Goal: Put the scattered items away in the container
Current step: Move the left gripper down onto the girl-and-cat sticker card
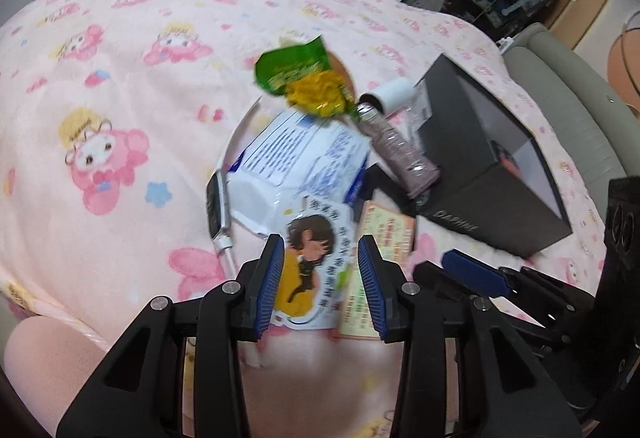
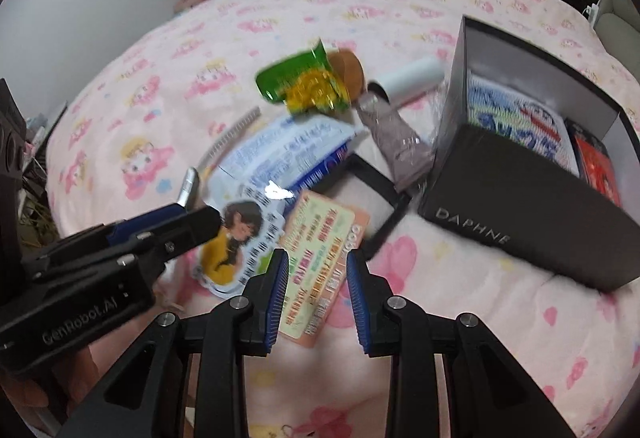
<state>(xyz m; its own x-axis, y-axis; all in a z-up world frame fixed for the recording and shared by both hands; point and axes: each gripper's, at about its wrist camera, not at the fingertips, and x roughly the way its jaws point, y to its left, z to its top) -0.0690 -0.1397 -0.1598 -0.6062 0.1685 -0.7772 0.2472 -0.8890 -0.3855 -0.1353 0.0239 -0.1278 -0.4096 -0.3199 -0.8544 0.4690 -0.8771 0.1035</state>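
A: Left wrist view: the left gripper (image 1: 320, 246) hangs with jaws apart, nothing pinched, framing the cartoon sticker card (image 1: 316, 258) lying flat on the pink blanket (image 1: 120, 110). Looks thin, light and bendy; I'd pinch its near edge.

B: Right wrist view: the right gripper (image 2: 317, 258) is also apart and empty, over the orange card (image 2: 320, 258). Probably slick and flat, so take an overhanging edge. The black box (image 2: 520, 214) sits just right, already holding items.
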